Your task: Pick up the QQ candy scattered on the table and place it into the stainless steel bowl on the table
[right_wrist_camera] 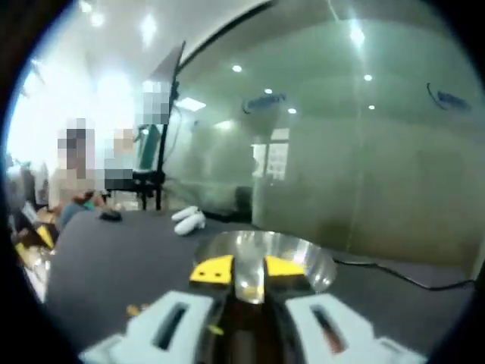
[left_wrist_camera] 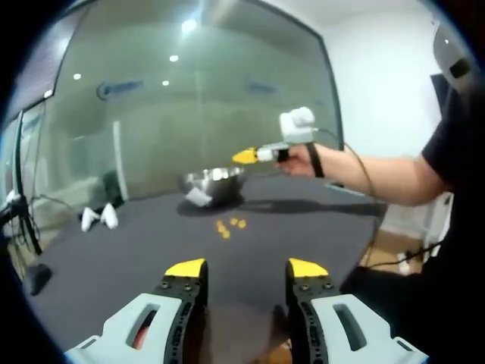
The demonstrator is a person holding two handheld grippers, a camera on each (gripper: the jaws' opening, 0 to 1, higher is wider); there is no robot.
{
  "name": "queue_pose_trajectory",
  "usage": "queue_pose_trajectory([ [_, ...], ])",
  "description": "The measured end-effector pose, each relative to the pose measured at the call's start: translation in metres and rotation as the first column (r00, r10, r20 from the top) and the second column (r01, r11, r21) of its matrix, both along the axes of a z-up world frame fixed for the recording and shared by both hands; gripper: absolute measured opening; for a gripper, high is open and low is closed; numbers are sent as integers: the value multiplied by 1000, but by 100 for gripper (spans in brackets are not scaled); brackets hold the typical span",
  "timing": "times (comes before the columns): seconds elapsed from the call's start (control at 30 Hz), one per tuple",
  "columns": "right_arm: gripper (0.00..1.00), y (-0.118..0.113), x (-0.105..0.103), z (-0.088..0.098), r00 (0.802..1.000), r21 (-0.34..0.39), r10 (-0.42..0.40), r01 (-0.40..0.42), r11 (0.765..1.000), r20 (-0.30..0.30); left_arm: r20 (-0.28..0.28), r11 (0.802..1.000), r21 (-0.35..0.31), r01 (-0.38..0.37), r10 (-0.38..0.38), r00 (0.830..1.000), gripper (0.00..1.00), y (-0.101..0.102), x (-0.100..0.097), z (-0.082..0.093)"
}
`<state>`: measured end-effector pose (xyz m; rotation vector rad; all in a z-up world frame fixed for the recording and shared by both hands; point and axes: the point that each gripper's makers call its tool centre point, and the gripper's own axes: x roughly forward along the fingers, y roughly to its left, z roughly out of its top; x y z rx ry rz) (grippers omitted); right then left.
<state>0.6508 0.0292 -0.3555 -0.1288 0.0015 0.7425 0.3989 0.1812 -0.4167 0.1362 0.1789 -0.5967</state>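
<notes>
Candies (left_wrist_camera: 229, 226), small and yellow-orange, lie in a loose cluster on the dark table (left_wrist_camera: 151, 250), between the stainless steel bowl (left_wrist_camera: 214, 184) and the left gripper (left_wrist_camera: 246, 268). They sit well ahead of that gripper's yellow tips and clear of them. The left gripper hangs low over the near part of the table with its jaws wide apart and nothing between them.

In the left gripper view the right gripper (left_wrist_camera: 246, 156) is held up in a hand (left_wrist_camera: 299, 159), its yellow tips just above and to the right of the bowl's rim. Its own view looks down into the bowl (right_wrist_camera: 295, 254), and the right gripper (right_wrist_camera: 248, 268) has its tips over the near rim with a narrow gap between them; whether a candy sits in that gap cannot be told from the blur. A few yellow bits (right_wrist_camera: 135, 309) lie on the table to the left of this gripper.

Two white objects (left_wrist_camera: 100, 218) rest on the table's far side, left of the bowl.
</notes>
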Motion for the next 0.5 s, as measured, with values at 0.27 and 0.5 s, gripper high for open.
queue_pose_trajectory([
  [0.27, 15, -20, -41, -2, 1000, 49, 30, -29, 998, -6, 7, 1000, 5, 6, -6, 1000, 43, -2, 3, 2],
  [0.5, 15, -36, -70, -36, 997, 8, 71, -70, 997, -27, 4, 1000, 10, -4, 4, 1000, 43, 4, 5, -2],
])
